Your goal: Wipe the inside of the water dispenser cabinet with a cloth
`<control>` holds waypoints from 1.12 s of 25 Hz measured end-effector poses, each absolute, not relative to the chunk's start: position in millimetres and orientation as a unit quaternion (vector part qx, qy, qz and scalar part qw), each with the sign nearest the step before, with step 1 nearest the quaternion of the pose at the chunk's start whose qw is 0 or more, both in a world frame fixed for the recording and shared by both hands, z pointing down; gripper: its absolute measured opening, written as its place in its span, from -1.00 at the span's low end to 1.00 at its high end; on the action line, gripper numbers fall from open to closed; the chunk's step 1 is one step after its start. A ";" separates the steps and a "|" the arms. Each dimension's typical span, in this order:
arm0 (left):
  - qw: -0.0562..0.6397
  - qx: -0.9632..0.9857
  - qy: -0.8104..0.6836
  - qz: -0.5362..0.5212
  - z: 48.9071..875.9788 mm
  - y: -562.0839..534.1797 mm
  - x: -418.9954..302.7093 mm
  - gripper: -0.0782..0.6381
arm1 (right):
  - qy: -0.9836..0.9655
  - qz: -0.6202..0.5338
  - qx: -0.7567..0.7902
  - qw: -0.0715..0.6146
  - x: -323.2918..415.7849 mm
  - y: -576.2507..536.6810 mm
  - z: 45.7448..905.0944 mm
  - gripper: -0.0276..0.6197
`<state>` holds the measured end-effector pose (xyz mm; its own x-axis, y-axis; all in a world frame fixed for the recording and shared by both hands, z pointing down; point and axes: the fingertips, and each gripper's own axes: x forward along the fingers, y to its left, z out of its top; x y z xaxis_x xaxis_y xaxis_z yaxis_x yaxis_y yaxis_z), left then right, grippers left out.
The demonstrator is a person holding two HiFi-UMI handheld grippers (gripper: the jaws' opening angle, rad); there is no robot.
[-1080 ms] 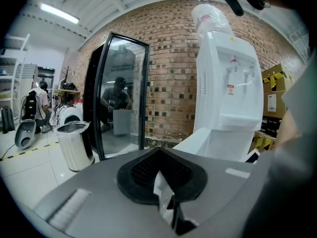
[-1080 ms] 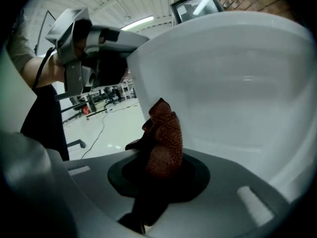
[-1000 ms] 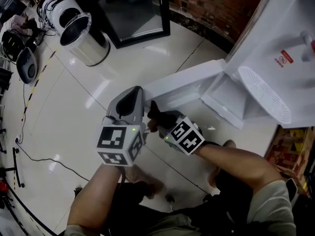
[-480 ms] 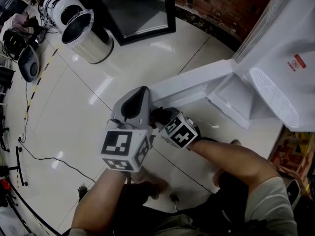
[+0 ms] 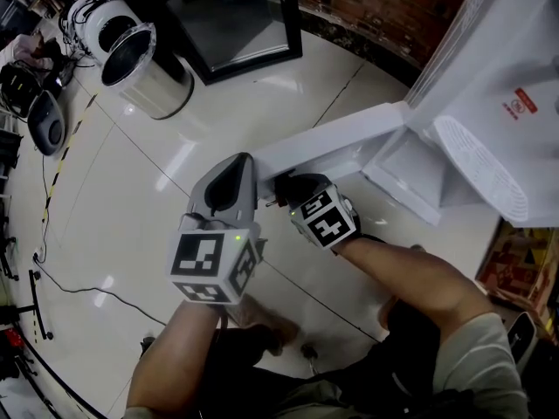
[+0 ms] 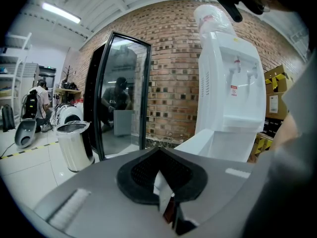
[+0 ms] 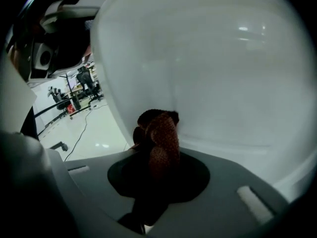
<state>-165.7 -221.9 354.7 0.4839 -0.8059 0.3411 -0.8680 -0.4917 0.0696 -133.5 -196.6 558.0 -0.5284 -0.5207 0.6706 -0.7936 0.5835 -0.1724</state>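
Note:
The white water dispenser (image 5: 507, 77) stands at the right, its low cabinet (image 5: 403, 168) open. The cabinet door (image 5: 341, 138) swings out to the left over the floor. My right gripper (image 5: 286, 188) is shut on a dark reddish-brown cloth (image 5: 297, 184), which sits against the door's outer end. In the right gripper view the bunched cloth (image 7: 158, 133) stands up from my right gripper (image 7: 156, 157), close to a curved white surface (image 7: 223, 83). My left gripper (image 5: 234, 171) is shut and holds nothing, just left of the door's end; my left gripper (image 6: 161, 157) points level toward the dispenser (image 6: 230, 83).
A steel bin (image 5: 140, 68) stands at the upper left beside a black glass-fronted cabinet (image 5: 236, 16). A brick wall (image 5: 376, 7) runs behind. A black cable (image 5: 79, 285) lies on the glossy tile floor. Cardboard boxes (image 5: 515, 251) sit right of the dispenser.
My right gripper has moved with the cloth toward the end of the open door and tilted further down. The left gripper has stayed where it was.

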 end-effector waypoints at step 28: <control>0.113 0.853 -0.491 0.138 355.2 -223.4 -165.3 -0.78 | -0.743 0.279 0.548 0.266 3.7 -222.4 563.0 -0.65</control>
